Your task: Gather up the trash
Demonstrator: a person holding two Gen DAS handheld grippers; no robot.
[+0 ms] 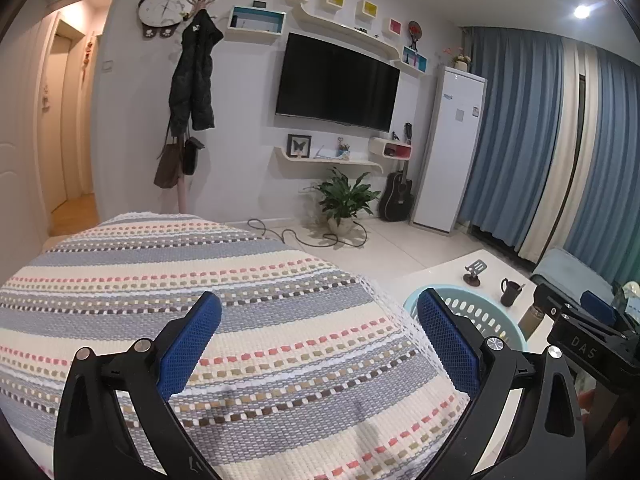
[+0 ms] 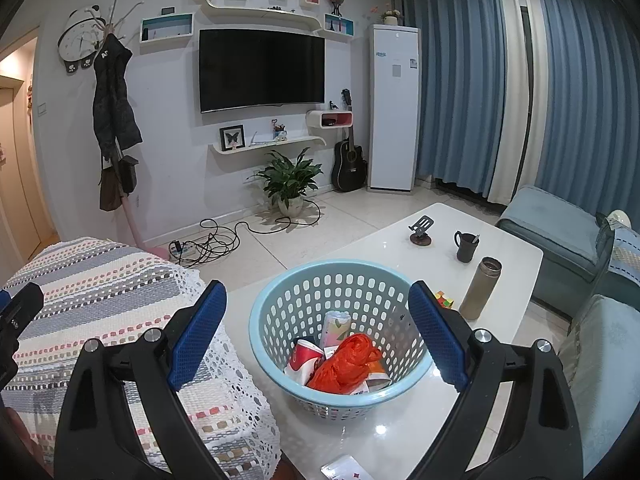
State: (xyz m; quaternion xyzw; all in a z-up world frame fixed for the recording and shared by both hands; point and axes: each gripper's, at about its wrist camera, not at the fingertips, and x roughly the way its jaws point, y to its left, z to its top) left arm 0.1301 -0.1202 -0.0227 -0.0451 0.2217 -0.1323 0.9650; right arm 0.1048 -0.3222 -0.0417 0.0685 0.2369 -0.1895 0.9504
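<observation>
Both grippers spread wide and empty; trash sits in the basket (image 2: 340, 344) on the white table (image 2: 400, 248).

Landmark: basket. It stands near the table's near-left edge, just beside the lace hem of the striped throw (image 2: 120, 300). Right gripper (image 2: 316, 308) hovers above it, jaws wide, its fingers framing the rim, holding nothing. Left gripper (image 1: 320, 316) hangs over the throw to the basket's left, jaws likewise released and empty. Inside the basket: orange plastic bag (image 2: 344, 364), red paper cup (image 2: 306, 356) on its side, a pale carton (image 2: 336, 326) upright, other wrappers partly hidden. Right of the basket: colour cube (image 2: 444, 300), flask (image 2: 480, 288), black mug (image 2: 466, 246). Table beyond the basket lies mostly bare to its far edge; open tiled floor (image 2: 320, 232) past that.
</observation>
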